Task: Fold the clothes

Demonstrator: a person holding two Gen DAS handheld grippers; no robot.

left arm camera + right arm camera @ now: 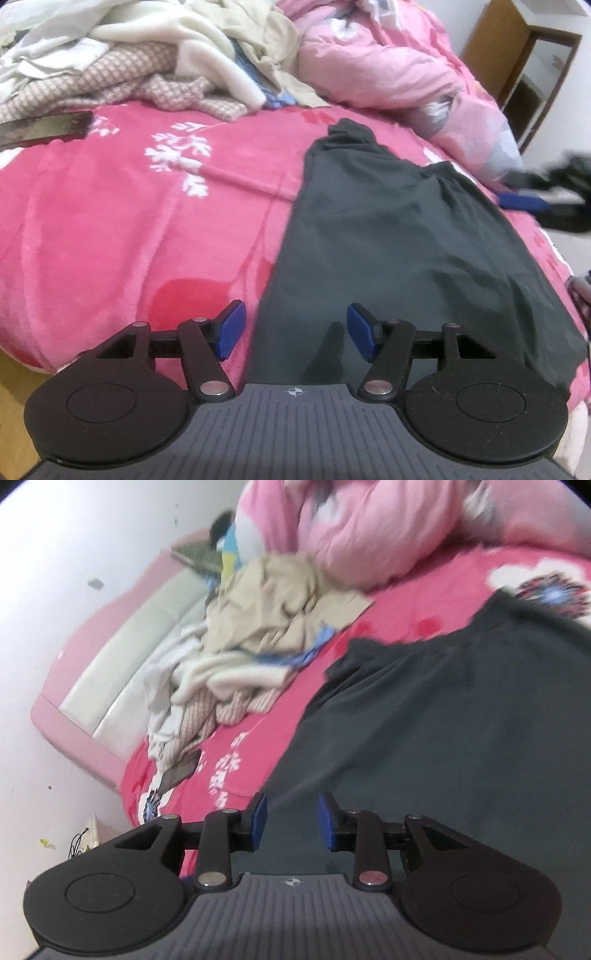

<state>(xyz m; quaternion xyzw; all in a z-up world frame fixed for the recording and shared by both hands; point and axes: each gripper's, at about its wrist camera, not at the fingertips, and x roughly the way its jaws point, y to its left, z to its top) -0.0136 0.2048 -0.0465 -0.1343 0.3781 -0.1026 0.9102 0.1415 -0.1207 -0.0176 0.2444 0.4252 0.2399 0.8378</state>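
Dark grey garment (388, 236) spread flat on pink bed blanket (110, 221). Soft, light, limp; best pinched at hem corners. Left gripper (293, 330) fingers apart, empty, over near edge. Right gripper (291, 821) fingers apart, empty. Unfolded clothes pile (147, 66) beyond.

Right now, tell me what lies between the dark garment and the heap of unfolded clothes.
Only bare pink bedspread with white flower prints separates the dark garment from the heap of clothes. The left wrist view shows it best.
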